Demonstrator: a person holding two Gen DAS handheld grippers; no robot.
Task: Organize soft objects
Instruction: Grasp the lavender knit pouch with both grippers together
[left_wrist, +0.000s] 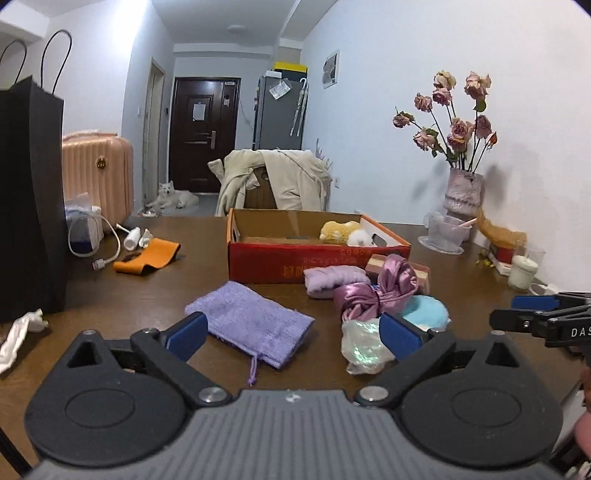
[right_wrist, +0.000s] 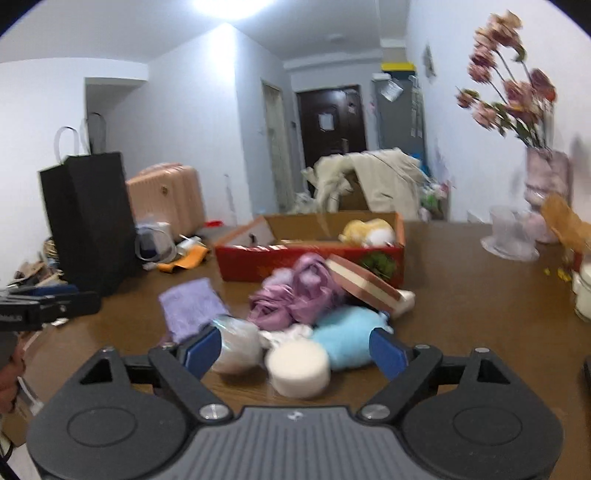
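Note:
My left gripper (left_wrist: 293, 334) is open above the brown table, with a lilac knit pouch (left_wrist: 251, 321) lying between and just beyond its blue pads, untouched. A shiny clear packet (left_wrist: 364, 347) sits by its right pad. My right gripper (right_wrist: 295, 350) is open too; a white round sponge (right_wrist: 299, 367), a clear packet (right_wrist: 238, 345) and a light blue plush (right_wrist: 347, 338) lie between its pads on the table. Beyond lie a pink satin bow (left_wrist: 376, 291), a lilac cloth (left_wrist: 332, 280) and the red cardboard box (left_wrist: 295, 262) holding a yellow and white plush (left_wrist: 341, 232).
A tall black paper bag (left_wrist: 29, 199) stands at the left edge. An orange cloth (left_wrist: 147, 256) and a white cable lie behind it. A vase of dried roses (left_wrist: 463, 192), a glass cup (left_wrist: 445, 230) and a white candle jar (left_wrist: 522, 271) stand along the right wall.

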